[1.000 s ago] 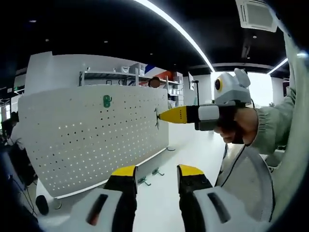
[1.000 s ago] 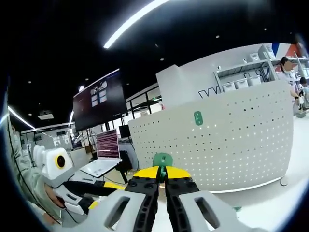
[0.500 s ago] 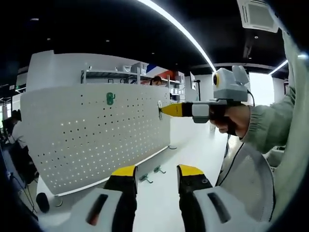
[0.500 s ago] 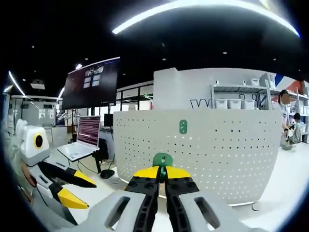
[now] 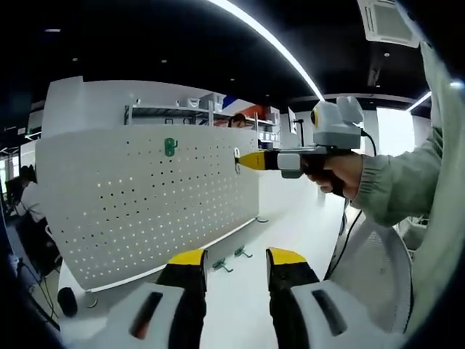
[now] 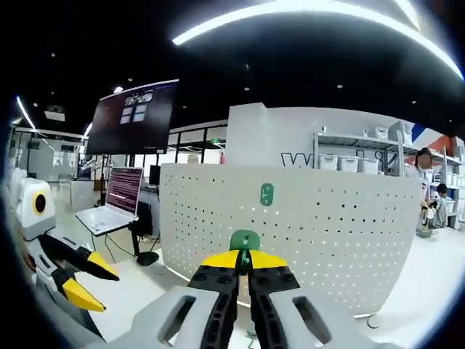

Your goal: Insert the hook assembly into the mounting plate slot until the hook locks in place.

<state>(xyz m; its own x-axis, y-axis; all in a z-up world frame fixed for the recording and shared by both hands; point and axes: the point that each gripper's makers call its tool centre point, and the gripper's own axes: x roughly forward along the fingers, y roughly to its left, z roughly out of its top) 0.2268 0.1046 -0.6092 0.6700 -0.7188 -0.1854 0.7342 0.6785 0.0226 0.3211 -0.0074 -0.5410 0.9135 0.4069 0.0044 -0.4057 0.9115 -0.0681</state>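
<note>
Dark lettering is showing on the white wall behind the shelves in the right gripper view, cut off by the shelf frame (only something like "VV" is legible). The laptop [image 6: 110, 211] and the big dark monitor [image 6: 133, 118] at left are carrying text too small to read.

The right hand-held gripper [image 6: 244, 263] is pinching a green hook [image 6: 245, 241] between its yellow-tipped jaws, which are standing closed on it with the rounded top of the hook poking above the tips. Ahead of it the white perforated mounting plate [image 6: 327, 225] is standing upright on the table [image 6: 138, 291], and a second green hook [image 6: 267, 194] is already sitting high on the plate, above and a little right of the held one, well apart from it.

In the left gripper view the right hand-held gripper [image 5: 241, 160] is being held level by a person's hand [image 5: 336, 173] in a pale green sleeve, its tip just at the plate's right edge near the top; whether it is touching cannot be told. The left hand-held gripper [image 5: 231, 262] is hanging low with its jaws parted and nothing between them. Two small green hooks [image 5: 231, 260] are lying on the table near the foot of the plate [image 5: 138, 211].
</note>
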